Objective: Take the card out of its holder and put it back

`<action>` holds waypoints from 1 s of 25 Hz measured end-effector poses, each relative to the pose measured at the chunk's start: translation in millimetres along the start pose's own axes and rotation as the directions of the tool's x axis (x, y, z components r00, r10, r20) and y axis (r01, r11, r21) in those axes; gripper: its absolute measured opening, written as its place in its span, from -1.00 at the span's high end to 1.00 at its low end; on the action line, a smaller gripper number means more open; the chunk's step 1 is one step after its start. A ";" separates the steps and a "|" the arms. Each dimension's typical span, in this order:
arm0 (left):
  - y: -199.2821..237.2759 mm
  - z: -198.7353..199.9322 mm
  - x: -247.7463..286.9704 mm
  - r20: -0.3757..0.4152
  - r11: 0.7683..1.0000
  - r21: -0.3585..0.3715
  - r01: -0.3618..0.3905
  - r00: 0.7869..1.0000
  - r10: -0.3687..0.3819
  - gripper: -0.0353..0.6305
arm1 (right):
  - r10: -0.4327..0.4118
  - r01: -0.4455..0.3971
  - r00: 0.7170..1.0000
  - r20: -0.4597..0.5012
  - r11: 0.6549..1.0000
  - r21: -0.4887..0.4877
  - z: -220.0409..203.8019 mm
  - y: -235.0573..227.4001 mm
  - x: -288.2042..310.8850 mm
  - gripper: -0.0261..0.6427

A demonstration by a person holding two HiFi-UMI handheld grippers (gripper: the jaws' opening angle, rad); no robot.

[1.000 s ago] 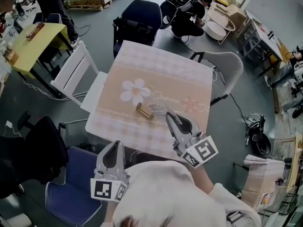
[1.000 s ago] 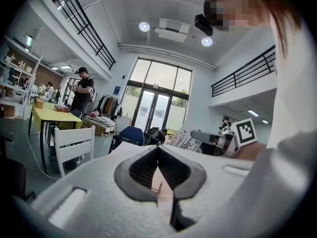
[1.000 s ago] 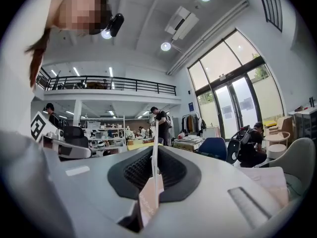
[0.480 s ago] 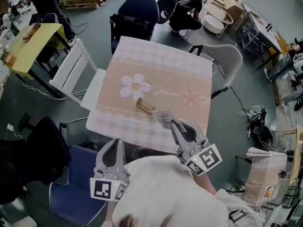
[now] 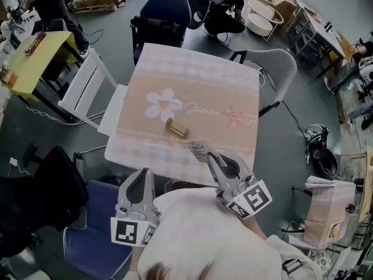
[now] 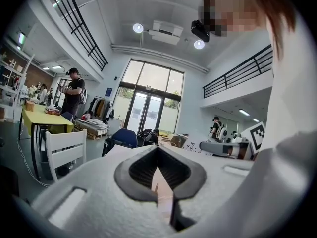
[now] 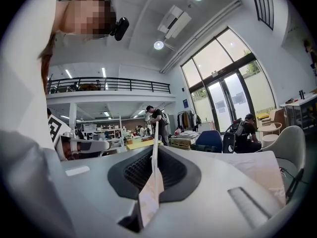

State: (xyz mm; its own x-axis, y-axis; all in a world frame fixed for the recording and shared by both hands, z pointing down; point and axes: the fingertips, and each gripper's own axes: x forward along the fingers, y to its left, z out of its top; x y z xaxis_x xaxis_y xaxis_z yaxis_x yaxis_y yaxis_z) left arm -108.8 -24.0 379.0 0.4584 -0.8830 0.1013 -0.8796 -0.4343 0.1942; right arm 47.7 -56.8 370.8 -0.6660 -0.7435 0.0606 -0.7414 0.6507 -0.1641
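Observation:
A small wooden card holder (image 5: 176,128) lies near the middle of the table (image 5: 192,80), which has a flower-print cloth. My right gripper (image 5: 208,155) is shut on a white printed card (image 5: 197,149), holding it over the table's near edge, apart from the holder and to its near right. In the right gripper view the card (image 7: 154,175) stands edge-on, pinched between the pads of the right gripper (image 7: 154,150). My left gripper (image 5: 143,174) hovers short of the table's near edge, its jaws together with nothing in them. In its own view the left gripper (image 6: 158,150) points along the table.
A white slatted chair (image 5: 87,89) stands at the table's left and a grey chair (image 5: 275,74) at its far right. One blue chair (image 5: 166,13) is beyond the table, another (image 5: 93,232) below my left gripper. A yellow table (image 5: 29,57) and people are further off.
My right gripper has drawn back toward the table's near edge with the card, widening the gap to the holder. The holder stays where it lay. The left gripper has kept still.

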 end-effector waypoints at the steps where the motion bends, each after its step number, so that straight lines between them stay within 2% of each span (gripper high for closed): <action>1: -0.7 -0.5 1.3 -0.002 1.000 -0.004 0.002 1.000 -0.002 0.89 | -0.004 0.004 1.000 -0.003 1.000 0.002 -1.8 -0.5 -1.2 0.87; 5: -7.9 2.2 10.0 0.008 0.999 -0.048 0.015 1.000 -0.015 0.89 | -0.020 0.020 1.000 -0.012 1.000 0.007 -6.5 -4.1 -5.9 0.87; 12: -17.6 -3.9 19.1 -0.016 0.997 -0.034 0.065 0.998 -0.066 0.89 | -0.050 0.050 0.999 -0.010 0.999 0.014 -6.1 -15.3 -11.8 0.87; 18: -15.0 -12.2 23.7 -0.033 0.995 -0.091 0.051 0.998 -0.054 0.89 | -0.052 0.052 0.998 -0.021 0.999 0.014 -7.9 -20.5 -12.9 0.87; 25: -14.3 -13.9 26.5 -0.037 0.995 -0.094 0.039 0.998 -0.043 0.89 | -0.041 0.042 0.999 -0.030 0.999 0.022 -8.3 -22.5 -8.2 0.87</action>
State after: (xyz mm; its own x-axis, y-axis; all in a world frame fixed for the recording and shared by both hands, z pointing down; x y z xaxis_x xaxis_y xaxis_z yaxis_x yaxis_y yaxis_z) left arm -82.4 -38.7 392.5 0.5002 -0.8562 0.1292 -0.8450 -0.4501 0.2888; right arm 69.1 -64.1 382.2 -0.6371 -0.7647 0.0970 -0.7666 0.6156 -0.1826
